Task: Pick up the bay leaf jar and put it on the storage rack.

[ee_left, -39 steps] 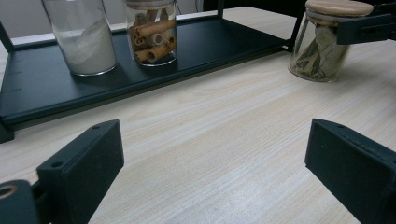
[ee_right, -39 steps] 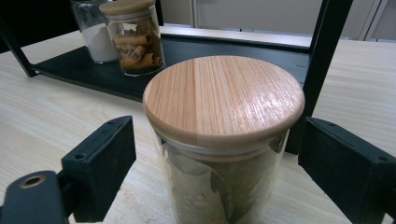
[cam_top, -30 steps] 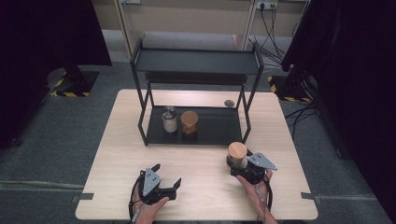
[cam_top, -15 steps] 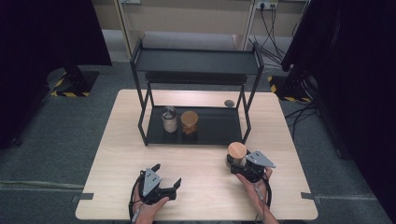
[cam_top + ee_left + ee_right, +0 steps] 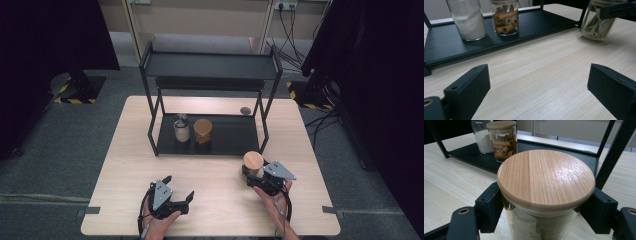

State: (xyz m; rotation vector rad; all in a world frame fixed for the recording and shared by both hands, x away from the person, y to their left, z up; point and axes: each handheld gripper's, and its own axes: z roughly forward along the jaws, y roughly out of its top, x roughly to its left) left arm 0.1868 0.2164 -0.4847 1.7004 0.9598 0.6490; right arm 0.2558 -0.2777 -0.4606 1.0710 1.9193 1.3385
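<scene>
High view: one glass jar [image 5: 253,166] with a round pale wooden lid, standing on the bench [image 5: 125,150] at about 4 o'clock from the bench centre, just off the front right leg of the black rack [image 5: 210,67]. In the left gripper view the jar's clear wall shows dry, leaf-like contents (greyish green; kind not legible). In the right gripper view the lid's striped grain and a pale band under its rim are plain.

Position relative to gripper: the right gripper [image 5: 251,172] is clamped on the jar just below the lid, one black jaw at 9 o'clock and one at 3 o'clock of the glass, both pressed to it. The person's right hand [image 5: 272,197] lies at 5 o'clock from the jar.

The left gripper [image 5: 181,187] rests at 7 o'clock on the bench, jaws spread apart with bare wood between them, well apart from the jar.

Other stock: on the rack's lower shelf, a jar of white powder [image 5: 181,129] and, just beside it at 3 o'clock, a jar of brown rolled sticks [image 5: 202,131]. A small dark object [image 5: 245,110] lies on the bench at 1 o'clock.

Change from the earlier frame: the right gripper's jaws have just been closing on the jar; jar and both hands hold their places.
</scene>
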